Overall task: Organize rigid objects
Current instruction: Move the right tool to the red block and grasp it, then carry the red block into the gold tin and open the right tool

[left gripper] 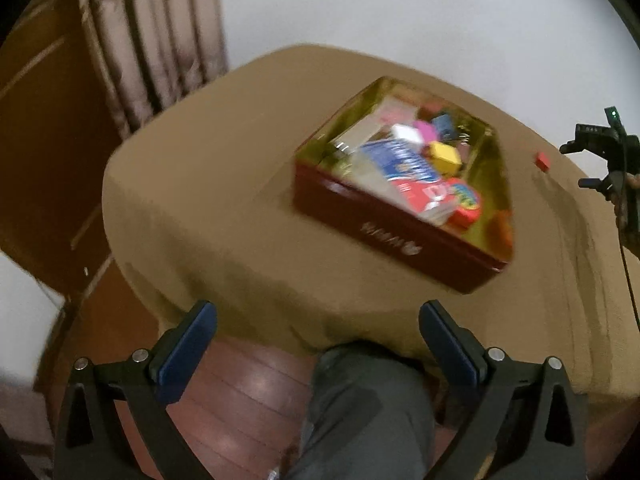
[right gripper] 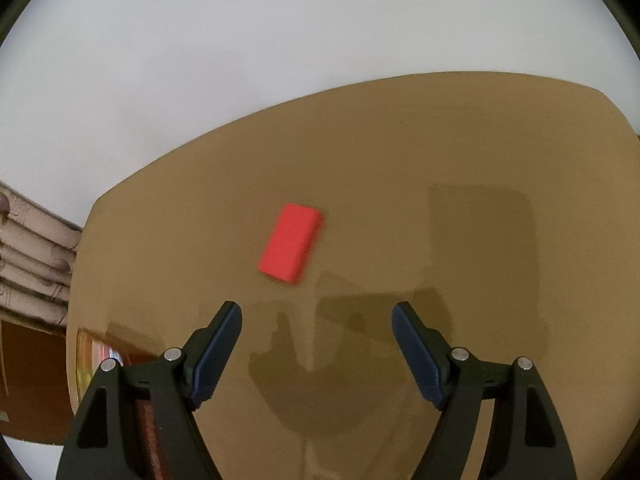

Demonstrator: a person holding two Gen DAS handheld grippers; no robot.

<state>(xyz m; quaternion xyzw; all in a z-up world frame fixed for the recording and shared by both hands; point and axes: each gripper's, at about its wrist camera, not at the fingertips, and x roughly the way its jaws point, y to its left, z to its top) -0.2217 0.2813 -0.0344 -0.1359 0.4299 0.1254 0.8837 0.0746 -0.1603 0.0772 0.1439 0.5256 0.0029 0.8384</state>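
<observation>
A dark red tin box (left gripper: pixel 400 224) with a gold inside stands on the tan table (left gripper: pixel 224 184), filled with several small objects: a blue card box (left gripper: pixel 404 160), a yellow block (left gripper: pixel 444 156), a pink piece (left gripper: pixel 424 130). A red flat block (right gripper: pixel 291 243) lies alone on the table; it also shows small in the left wrist view (left gripper: pixel 543 161). My left gripper (left gripper: pixel 318 318) is open and empty, held back off the table's near edge. My right gripper (right gripper: pixel 317 320) is open and empty, just short of the red block.
The other gripper's body (left gripper: pixel 608 156) shows at the right edge of the left wrist view. A curtain (left gripper: pixel 160 40) and a wooden door (left gripper: pixel 44 132) stand at the left. A person's knee (left gripper: pixel 368 408) is below the table edge. The box corner (right gripper: pixel 96 356) shows at lower left.
</observation>
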